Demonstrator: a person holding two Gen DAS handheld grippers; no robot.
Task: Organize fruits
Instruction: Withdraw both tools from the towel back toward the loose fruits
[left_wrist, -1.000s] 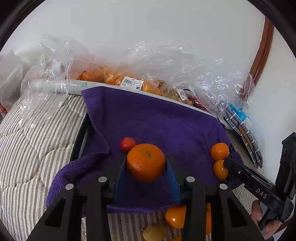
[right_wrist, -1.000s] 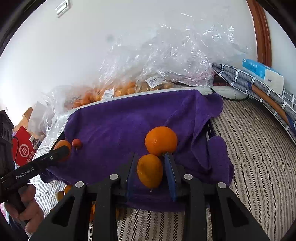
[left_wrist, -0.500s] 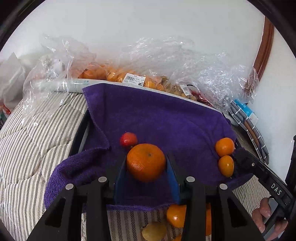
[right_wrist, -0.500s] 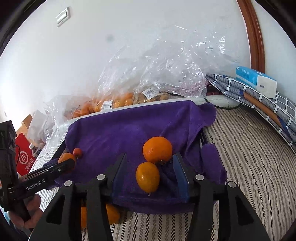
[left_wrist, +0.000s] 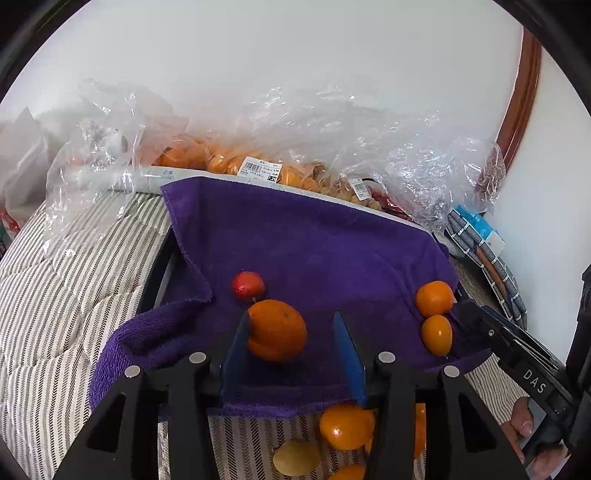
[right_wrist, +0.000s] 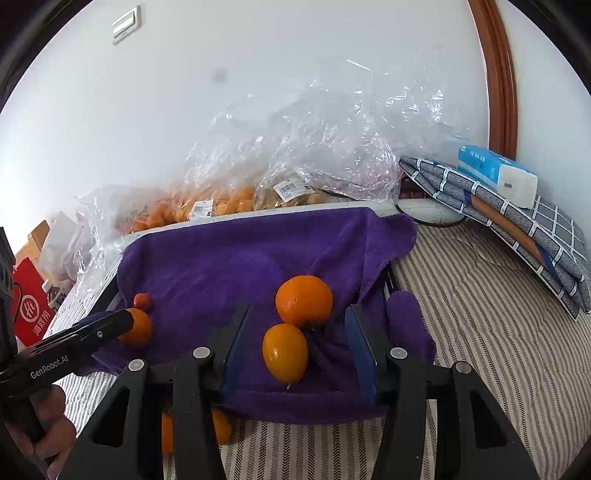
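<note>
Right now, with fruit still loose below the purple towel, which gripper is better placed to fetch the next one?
Left, probably. The left gripper is open, and the loose orange and yellow fruit lie just beneath it. The right gripper, also open, shows less fruit below it.

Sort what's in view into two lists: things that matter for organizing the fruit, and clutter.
Job: big orange between the open left gripper; oval orange between the open right gripper; round orange; small red fruit; purple towel.

Clutter: plastic bags; tissue pack; folded checked cloth.
</note>
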